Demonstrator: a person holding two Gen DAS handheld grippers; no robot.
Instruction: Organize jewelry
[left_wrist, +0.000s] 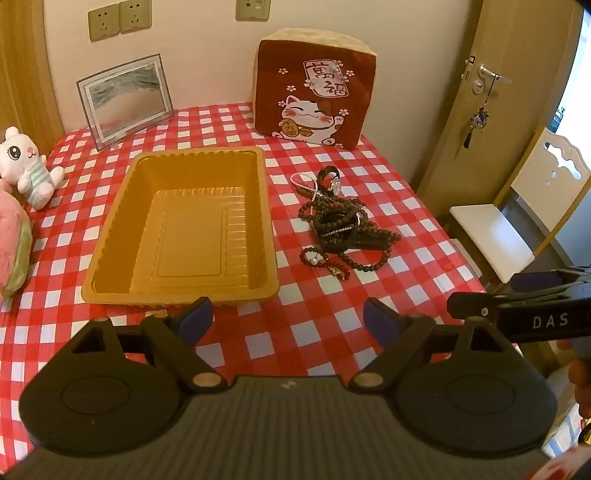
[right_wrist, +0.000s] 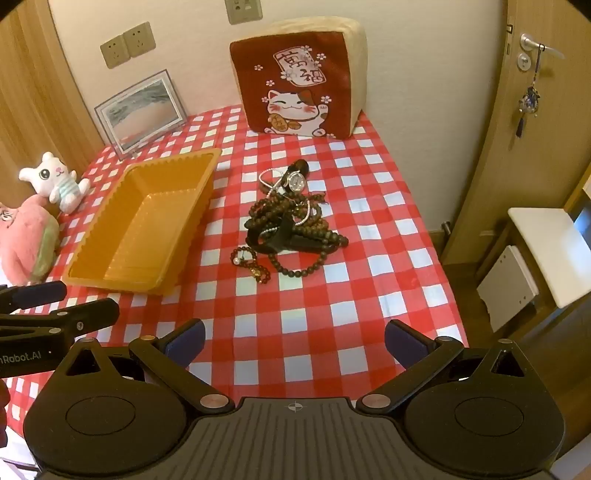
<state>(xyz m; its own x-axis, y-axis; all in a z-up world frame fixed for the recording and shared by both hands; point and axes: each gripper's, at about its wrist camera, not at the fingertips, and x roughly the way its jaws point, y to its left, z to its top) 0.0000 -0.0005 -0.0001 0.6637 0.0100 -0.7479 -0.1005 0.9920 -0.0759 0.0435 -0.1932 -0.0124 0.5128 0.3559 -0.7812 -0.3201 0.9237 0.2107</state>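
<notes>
Right now the tangled heap of dark wooden bead strands, bracelets and a wristwatch (right_wrist: 290, 225) lies on the red-and-white checked tablecloth (right_wrist: 332, 314), just beside the empty rectangular orange plastic tray (left_wrist: 181, 225). Both the left gripper (left_wrist: 286, 319) and the right gripper (right_wrist: 294, 341) hover above the cloth with fingers spread wide, holding nothing.

Bare checked counter (right_wrist: 332, 314) lies open in front of both grippers, right up to the jewelry heap (right_wrist: 288, 225). A clear strip runs between the heap and the orange tray (left_wrist: 184, 221) beside it. Behind them the cat cushion (left_wrist: 314, 92) and picture frame (left_wrist: 125, 96) block the wall; plush toys (left_wrist: 26, 166) crowd the left edge.
</notes>
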